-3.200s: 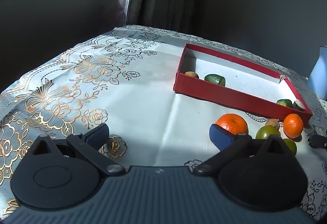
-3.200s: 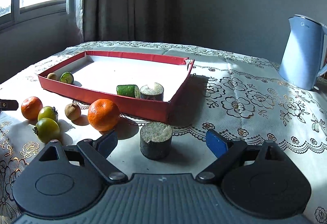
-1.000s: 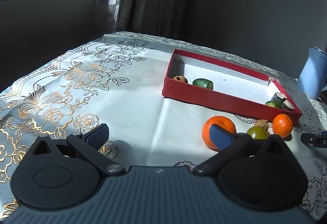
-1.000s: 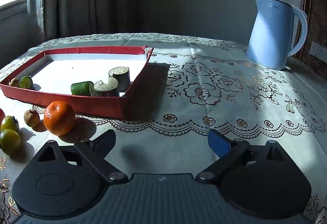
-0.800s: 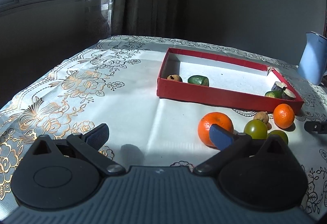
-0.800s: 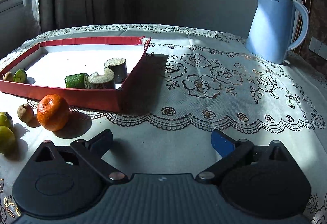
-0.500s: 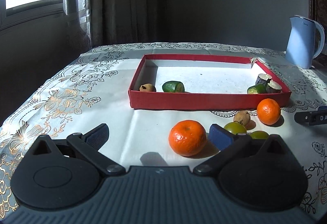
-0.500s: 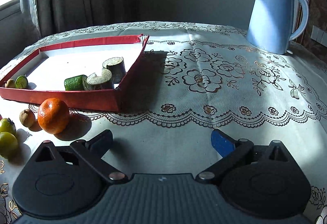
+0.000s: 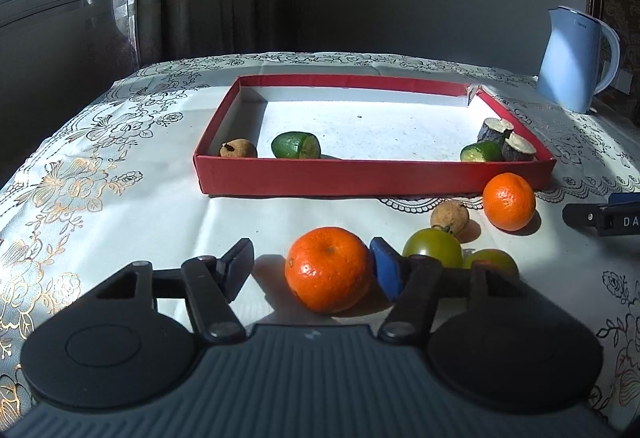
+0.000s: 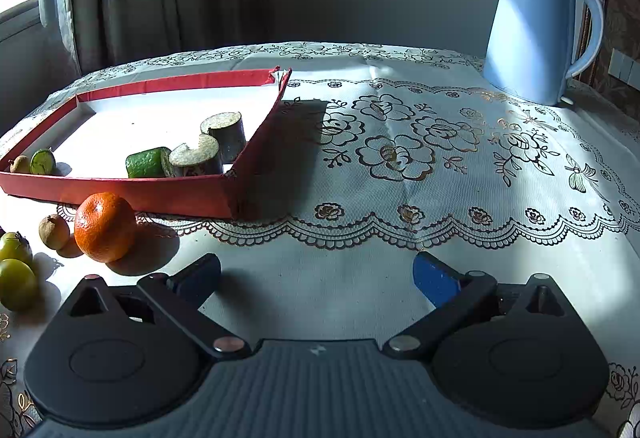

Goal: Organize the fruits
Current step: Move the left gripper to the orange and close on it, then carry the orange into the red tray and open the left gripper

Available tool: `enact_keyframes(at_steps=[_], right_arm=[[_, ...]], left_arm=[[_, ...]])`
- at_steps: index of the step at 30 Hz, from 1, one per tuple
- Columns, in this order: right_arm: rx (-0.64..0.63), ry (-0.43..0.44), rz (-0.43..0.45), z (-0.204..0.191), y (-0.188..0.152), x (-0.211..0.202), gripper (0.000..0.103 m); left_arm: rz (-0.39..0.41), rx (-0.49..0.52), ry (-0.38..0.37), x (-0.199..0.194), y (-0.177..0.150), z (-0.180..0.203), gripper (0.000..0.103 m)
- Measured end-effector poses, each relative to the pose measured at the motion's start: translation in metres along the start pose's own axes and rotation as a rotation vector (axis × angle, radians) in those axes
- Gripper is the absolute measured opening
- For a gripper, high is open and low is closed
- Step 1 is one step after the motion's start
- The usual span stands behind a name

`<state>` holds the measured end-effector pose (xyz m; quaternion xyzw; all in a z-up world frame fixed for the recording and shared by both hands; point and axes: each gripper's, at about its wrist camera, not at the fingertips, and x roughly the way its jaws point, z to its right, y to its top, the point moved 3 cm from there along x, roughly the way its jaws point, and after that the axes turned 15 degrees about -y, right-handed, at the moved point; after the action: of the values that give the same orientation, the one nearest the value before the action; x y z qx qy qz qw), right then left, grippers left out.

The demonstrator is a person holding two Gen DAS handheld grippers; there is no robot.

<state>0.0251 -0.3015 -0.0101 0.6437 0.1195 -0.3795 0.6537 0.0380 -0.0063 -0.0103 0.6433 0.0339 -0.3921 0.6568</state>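
A red tray (image 9: 372, 178) holds a brown fruit (image 9: 238, 149), a green fruit (image 9: 296, 145), and at its right end a green piece (image 9: 482, 151) with two dark cut pieces (image 9: 496, 128). In front lie a large orange (image 9: 328, 274), a second orange (image 9: 509, 201), two green fruits (image 9: 432, 247) and a small brown fruit (image 9: 450, 216). My left gripper (image 9: 312, 270) is open; the large orange sits between its fingers, against the right blue pad. My right gripper (image 10: 316, 278) is open and empty over bare cloth, right of the tray (image 10: 256, 142) and the second orange (image 10: 105, 227).
A light blue kettle (image 10: 536, 30) stands at the table's back right, also in the left wrist view (image 9: 574, 58). The right gripper's tip (image 9: 604, 218) shows at the right edge of the left view. The lace tablecloth (image 10: 440, 158) covers the table; curtains hang behind.
My left gripper swung right and advanced until its open fingers straddle the large orange. My right gripper shifted slightly, staying open over bare cloth.
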Motion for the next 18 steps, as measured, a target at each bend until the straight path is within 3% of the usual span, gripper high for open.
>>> enact_keyframes(at_steps=[2, 9, 18], right_arm=[[0.001, 0.001, 0.000, 0.000, 0.000, 0.000, 0.103], [0.003, 0.002, 0.000, 0.000, 0.000, 0.000, 0.103], [0.021, 0.013, 0.003, 0.003, 0.001, 0.000, 0.103]], left_arm=[[0.000, -0.005, -0.027, -0.001, 0.000, 0.003, 0.041], [0.041, -0.003, 0.008, -0.012, 0.010, 0.003, 0.040], [0.112, 0.012, 0.074, 0.012, 0.070, -0.021, 0.040]])
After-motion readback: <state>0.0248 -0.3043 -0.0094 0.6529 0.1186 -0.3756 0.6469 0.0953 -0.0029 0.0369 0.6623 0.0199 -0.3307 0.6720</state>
